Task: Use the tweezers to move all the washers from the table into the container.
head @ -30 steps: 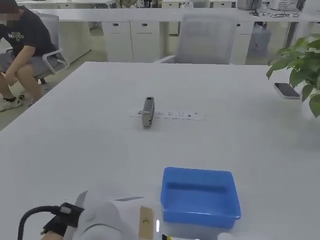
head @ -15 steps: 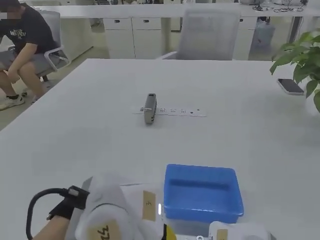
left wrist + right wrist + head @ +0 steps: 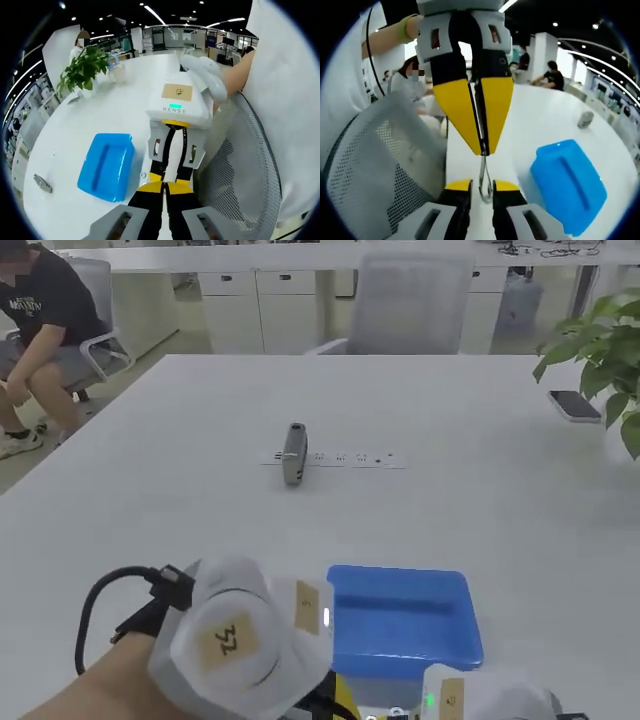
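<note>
Since a second ago the left gripper (image 3: 482,150) has risen in the head view beside the blue container (image 3: 405,655), and the right gripper (image 3: 481,189) has come in at the bottom edge. The two point tip to tip. The left gripper's yellow jaws are pressed together on the tweezers (image 3: 482,175). The thin metal strip leaves their tips and curves into the narrow gap between the right gripper's jaws; whether those pinch it cannot be told. The container sits on the white table (image 3: 450,500) just beside both pairs of jaws. Well ahead of the jaws, small dark specks (image 3: 345,458) lie in a row next to a grey block (image 3: 293,453), too small to tell whether they are washers.
</note>
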A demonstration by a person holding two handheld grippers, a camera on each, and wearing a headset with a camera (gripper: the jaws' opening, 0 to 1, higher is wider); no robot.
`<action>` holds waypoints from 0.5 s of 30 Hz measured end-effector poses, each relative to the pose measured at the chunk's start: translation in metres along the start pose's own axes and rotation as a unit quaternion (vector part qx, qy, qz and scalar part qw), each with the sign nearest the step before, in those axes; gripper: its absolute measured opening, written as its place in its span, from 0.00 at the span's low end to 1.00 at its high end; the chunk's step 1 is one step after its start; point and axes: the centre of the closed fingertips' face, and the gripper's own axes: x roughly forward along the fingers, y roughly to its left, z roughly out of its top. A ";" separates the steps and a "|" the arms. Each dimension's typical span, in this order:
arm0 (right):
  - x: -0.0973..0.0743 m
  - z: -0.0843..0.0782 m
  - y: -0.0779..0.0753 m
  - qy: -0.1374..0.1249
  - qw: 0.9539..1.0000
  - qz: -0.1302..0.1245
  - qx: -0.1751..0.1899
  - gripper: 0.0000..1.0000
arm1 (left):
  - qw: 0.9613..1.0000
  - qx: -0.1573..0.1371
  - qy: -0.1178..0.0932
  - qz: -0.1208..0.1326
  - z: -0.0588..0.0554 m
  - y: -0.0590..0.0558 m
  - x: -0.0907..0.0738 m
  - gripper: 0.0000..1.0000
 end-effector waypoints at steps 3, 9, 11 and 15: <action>-0.001 0.000 -0.003 0.013 1.000 0.003 -0.006 0.07 | 1.000 -0.002 -0.003 -0.001 0.002 0.000 0.001 0.00; 0.000 -0.005 -0.009 0.024 0.999 0.012 0.017 0.03 | 0.998 -0.038 -0.028 0.031 0.004 0.006 0.007 0.00; -0.001 -0.005 -0.010 0.022 0.999 0.017 0.036 0.02 | 0.996 -0.055 -0.049 0.049 0.004 0.008 0.006 0.00; -0.003 -0.007 -0.014 0.013 0.998 0.009 0.066 0.02 | 0.986 -0.093 -0.075 0.114 -0.005 0.018 -0.003 0.00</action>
